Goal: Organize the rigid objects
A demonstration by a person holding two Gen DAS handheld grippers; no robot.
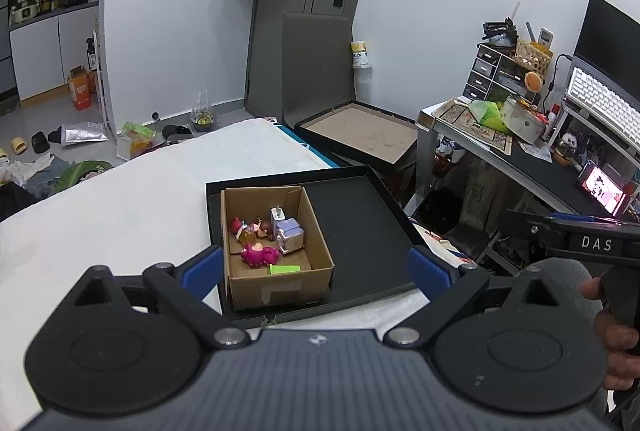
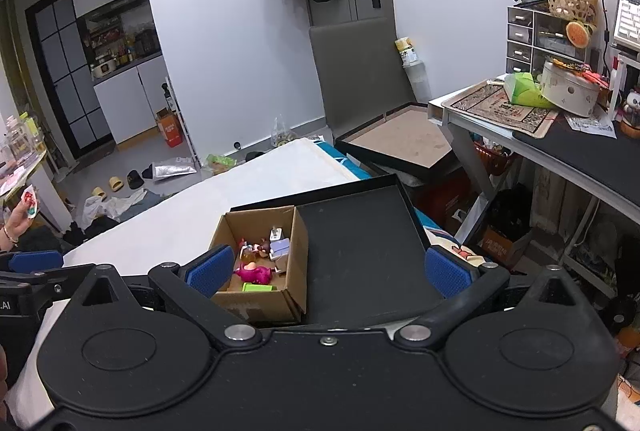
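Note:
A cardboard box point(image 1: 280, 295) stands in the left part of a black tray point(image 1: 360, 231) on a white bed. Inside lie a pink figure point(image 1: 258, 255), a grey-lilac cube toy point(image 1: 290, 233), a white charger point(image 1: 277, 217), small red and brown figures point(image 1: 248, 227) and a green note point(image 1: 285, 269). My left gripper point(image 1: 316, 267) is open and empty, held above and in front of the box. My right gripper point(image 2: 328, 271) is open and empty, above the tray's near edge. The box point(image 2: 256, 305), pink figure point(image 2: 254, 274) and tray point(image 2: 360, 251) also show in the right wrist view.
A second black tray with a brown inside point(image 1: 360, 137) lies beyond the bed. A cluttered desk point(image 1: 520, 151) stands to the right. Shoes, bags and clothes litter the floor point(image 1: 60, 143) to the left. The right gripper's handle point(image 1: 580, 243) shows at the right edge.

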